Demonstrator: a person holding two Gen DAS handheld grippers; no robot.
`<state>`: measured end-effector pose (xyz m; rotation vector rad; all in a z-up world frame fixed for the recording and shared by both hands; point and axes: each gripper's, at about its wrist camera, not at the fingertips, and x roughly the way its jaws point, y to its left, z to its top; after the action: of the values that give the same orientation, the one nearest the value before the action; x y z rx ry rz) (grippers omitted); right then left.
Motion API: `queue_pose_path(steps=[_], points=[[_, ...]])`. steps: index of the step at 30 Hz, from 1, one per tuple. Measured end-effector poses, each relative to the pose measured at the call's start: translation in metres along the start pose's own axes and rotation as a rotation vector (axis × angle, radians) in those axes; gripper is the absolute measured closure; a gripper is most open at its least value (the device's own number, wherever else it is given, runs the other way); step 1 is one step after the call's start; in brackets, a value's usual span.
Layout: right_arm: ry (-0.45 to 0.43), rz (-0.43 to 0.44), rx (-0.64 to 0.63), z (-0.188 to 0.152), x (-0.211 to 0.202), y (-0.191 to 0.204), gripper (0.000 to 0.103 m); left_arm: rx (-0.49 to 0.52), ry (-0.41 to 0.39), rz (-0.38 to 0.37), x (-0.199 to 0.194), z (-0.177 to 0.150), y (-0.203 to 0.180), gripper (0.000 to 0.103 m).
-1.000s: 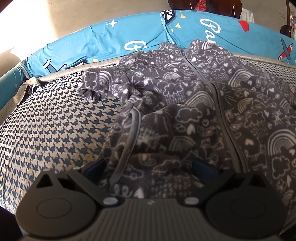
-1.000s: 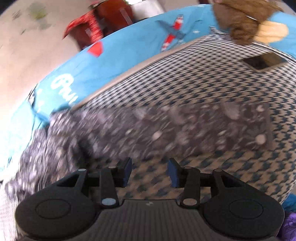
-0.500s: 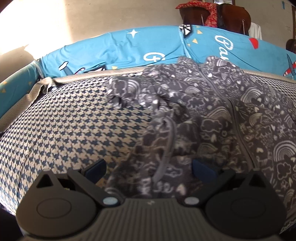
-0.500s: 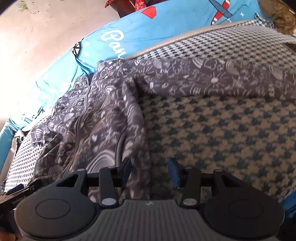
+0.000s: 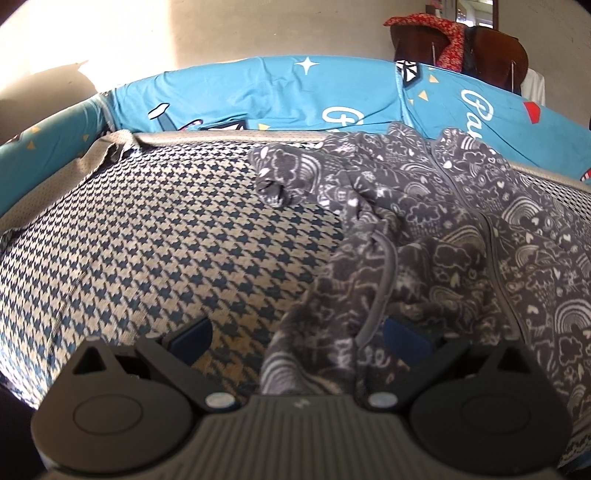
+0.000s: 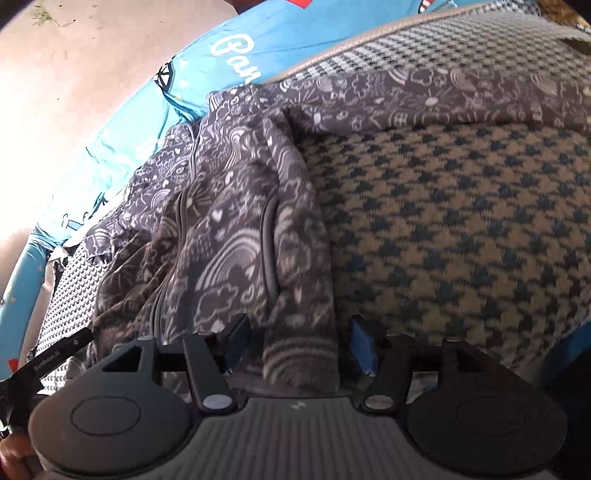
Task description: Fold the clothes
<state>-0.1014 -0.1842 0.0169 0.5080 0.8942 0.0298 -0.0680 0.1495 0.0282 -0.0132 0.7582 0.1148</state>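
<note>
The bed [image 5: 155, 236] fills most of both views, covered in a beige and dark blue houndstooth fabric with a pale mesh border along its far edge. Behind it runs a bright blue cloth [image 5: 266, 96] printed with white stars, lettering and small triangles, rising like a padded wall around the mattress. Nothing here serves as a container; the only thing lying on the bed is the garment.

The grey jacket [image 5: 443, 236], fleece printed with white rainbows, clouds and hearts, is spread on the houndstooth surface with its zip running down the middle. In the left wrist view one sleeve [image 5: 280, 173] lies bunched toward the far edge, and the hem corner droops toward the camera. In the right wrist view the other sleeve [image 6: 424, 96] stretches flat across the bed to the right, away from the body of the jacket [image 6: 229, 229].

The left gripper [image 5: 299, 336] has its blue-padded jaws spread wide, with the near corner of the jacket lying between them, not pinched. The right gripper [image 6: 299, 343] is likewise spread, the jacket's hem edge sitting in the gap, touching neither pad clearly.

At the far right behind the bed stands a dark wooden chair [image 5: 480, 48] with a red patterned cloth [image 5: 436, 33] draped over it.
</note>
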Motion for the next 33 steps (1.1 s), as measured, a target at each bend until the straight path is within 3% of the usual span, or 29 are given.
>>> queue_pose_path(steps=[6, 7, 8, 11, 13, 18, 21, 24, 27, 33], points=[[0.005, -0.005, -0.009, -0.008, 0.001, 0.004, 0.042, -0.017, 0.004, -0.001, -0.005, -0.002, 0.006, 0.000], [0.001, -0.002, -0.022, -0.009, 0.001, 0.006, 0.056, -0.019, 0.006, 0.002, -0.005, -0.002, 0.007, 0.000], [-0.001, 0.004, -0.033, -0.010, 0.001, 0.008, 0.077, -0.022, 0.006, 0.003, -0.005, -0.002, 0.008, 0.000], [-0.034, -0.011, -0.062, -0.013, -0.004, 0.012, 0.090, -0.033, 0.003, 0.008, -0.007, -0.002, 0.010, 0.000], [-0.079, -0.037, -0.068, -0.015, -0.011, 0.015, 0.092, -0.041, -0.004, 0.011, -0.009, -0.002, 0.014, 0.000], [-0.168, -0.117, 0.036, -0.017, -0.035, 0.000, 0.096, -0.065, 0.002, 0.029, -0.009, -0.002, 0.022, 0.000], [-0.203, -0.216, 0.061, -0.017, -0.038, -0.005, 0.096, -0.080, 0.009, 0.032, -0.009, -0.001, 0.026, 0.000], [-0.216, -0.256, 0.094, -0.014, -0.040, -0.009, 0.090, -0.092, 0.005, 0.037, -0.009, 0.001, 0.028, 0.000], [-0.265, -0.209, 0.086, -0.013, -0.051, -0.006, 0.074, -0.095, 0.007, 0.037, -0.007, 0.001, 0.028, 0.000], [-0.210, -0.099, -0.063, -0.020, -0.041, 0.026, 0.074, -0.087, 0.009, 0.042, -0.006, 0.001, 0.026, 0.000]])
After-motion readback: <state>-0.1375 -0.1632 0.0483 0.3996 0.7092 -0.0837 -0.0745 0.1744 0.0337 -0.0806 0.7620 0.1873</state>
